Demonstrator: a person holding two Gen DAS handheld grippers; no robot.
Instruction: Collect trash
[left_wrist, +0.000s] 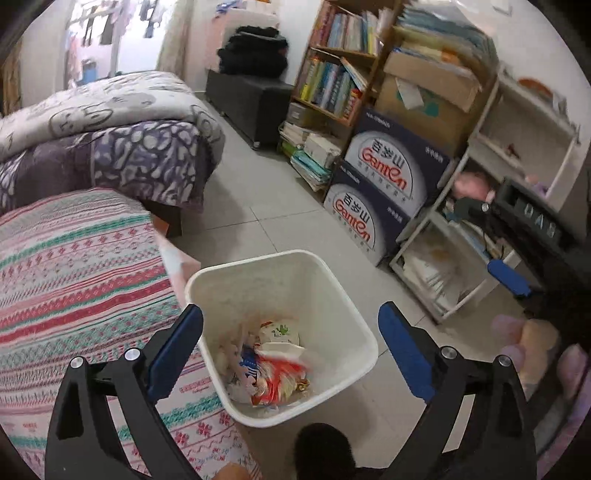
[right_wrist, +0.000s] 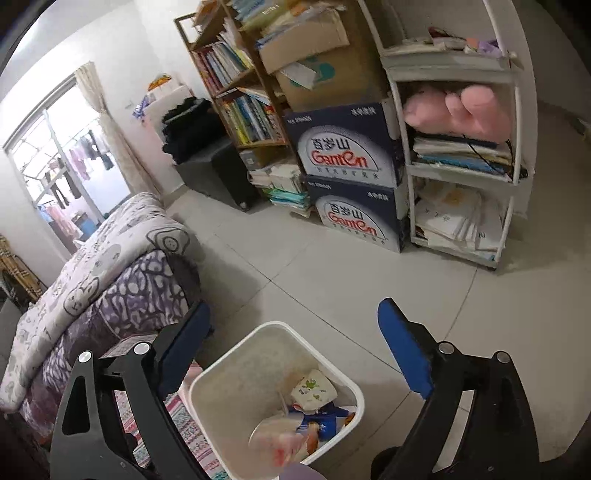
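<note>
We've got both the left gripper (left_wrist: 290, 332) and right gripper (right_wrist: 293, 328) spread wide, holding nothing, over the white bin (left_wrist: 343, 295) on the floor by the bed (left_wrist: 74, 273), wrappers (left_wrist: 277, 373) inside it

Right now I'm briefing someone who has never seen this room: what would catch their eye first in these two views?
First, the white trash bin on the tiled floor beside the striped bedspread, with colourful wrappers already inside. Both the left gripper and right gripper hover over it with jaws spread wide and nothing between them. Behind stand two stacked blue Ganten boxes by a crowded bookshelf.
</note>
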